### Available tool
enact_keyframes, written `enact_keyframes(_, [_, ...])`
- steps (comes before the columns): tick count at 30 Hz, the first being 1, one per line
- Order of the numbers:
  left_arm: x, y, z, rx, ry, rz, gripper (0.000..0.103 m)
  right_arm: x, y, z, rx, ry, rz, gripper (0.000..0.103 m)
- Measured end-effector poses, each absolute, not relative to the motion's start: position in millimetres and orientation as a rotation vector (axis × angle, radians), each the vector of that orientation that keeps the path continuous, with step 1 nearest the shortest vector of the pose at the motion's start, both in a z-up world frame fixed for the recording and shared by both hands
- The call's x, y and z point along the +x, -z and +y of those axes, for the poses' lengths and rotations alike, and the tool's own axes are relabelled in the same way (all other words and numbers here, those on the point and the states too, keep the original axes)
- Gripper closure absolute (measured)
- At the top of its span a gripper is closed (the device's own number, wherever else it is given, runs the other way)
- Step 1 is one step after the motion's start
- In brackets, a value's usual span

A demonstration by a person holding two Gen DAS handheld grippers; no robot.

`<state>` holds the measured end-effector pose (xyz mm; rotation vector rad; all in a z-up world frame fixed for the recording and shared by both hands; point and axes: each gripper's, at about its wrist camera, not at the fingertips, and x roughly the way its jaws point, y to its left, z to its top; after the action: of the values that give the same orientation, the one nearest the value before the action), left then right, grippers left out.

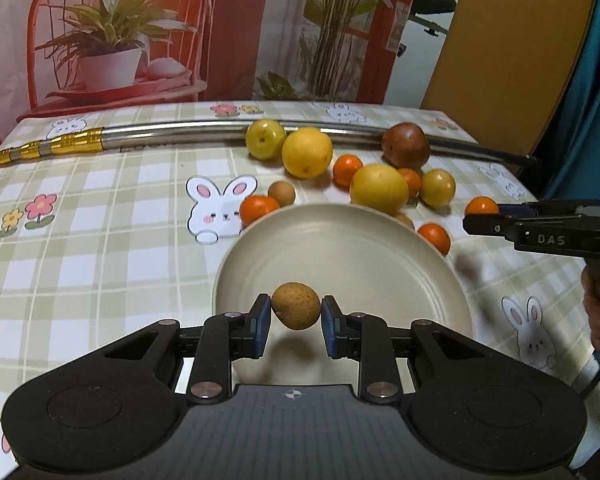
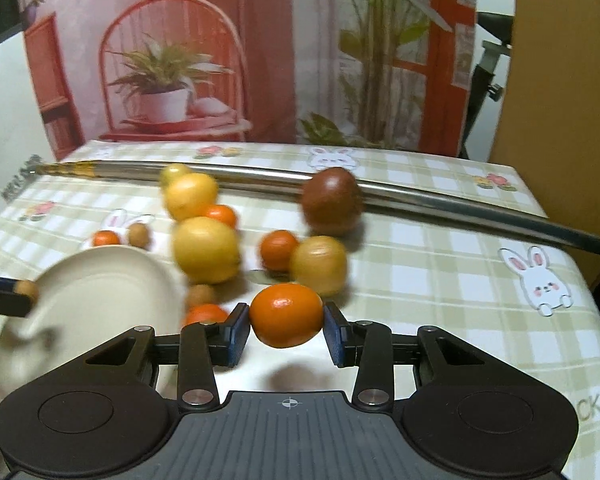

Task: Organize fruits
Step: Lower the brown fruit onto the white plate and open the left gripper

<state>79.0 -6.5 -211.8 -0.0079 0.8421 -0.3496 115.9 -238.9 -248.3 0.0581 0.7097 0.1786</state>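
The left gripper (image 1: pixel 296 316) has its fingers (image 1: pixel 260 326) clenched on a small brown fruit (image 1: pixel 296 306), held clear above the near part of the plate (image 1: pixel 380 264), its shadow showing below. The right gripper (image 2: pixel 286 330) grips a tangerine (image 2: pixel 286 315) between its 2 fingers, lifted off the surface (image 2: pixel 440 280), with the plate off to the left of them. The step in hand looks like setting both fruits on the plate. For the left, I would lower until the fruit almost touches the plate floor before letting go, since a round fruit dropped from height will likely roll over the low rim. The right should carry the tangerine left, high enough to clear that rim and the 2 small fruits lying just beside it, and should wait or aim for the plate's far side so the 2 grippers do not meet. Beyond the fingers, loose fruits crowd the plate's far edge, and a metal rod (image 1: pixel 180 134) lies behind them. Open room is on the bare checked cloth to the right of the right fingers.
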Motion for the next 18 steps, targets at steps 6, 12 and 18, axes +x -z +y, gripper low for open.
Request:
enact_keyframes(6, [71, 216, -8, 0.010, 0.345, 0.842, 0.074, 101, 238, -202, 0.062, -0.263, 0.709, 0.067])
enact_keyframes(12, [68, 221, -7, 0.009, 0.336, 0.850, 0.074, 92, 242, -168, 0.029, -0.320, 0.740, 0.067])
enact_keyframes(18, [66, 226, -12, 0.045, 0.325, 0.845, 0.074, 85, 253, -145, -0.013, -0.328, 0.779, 0.067])
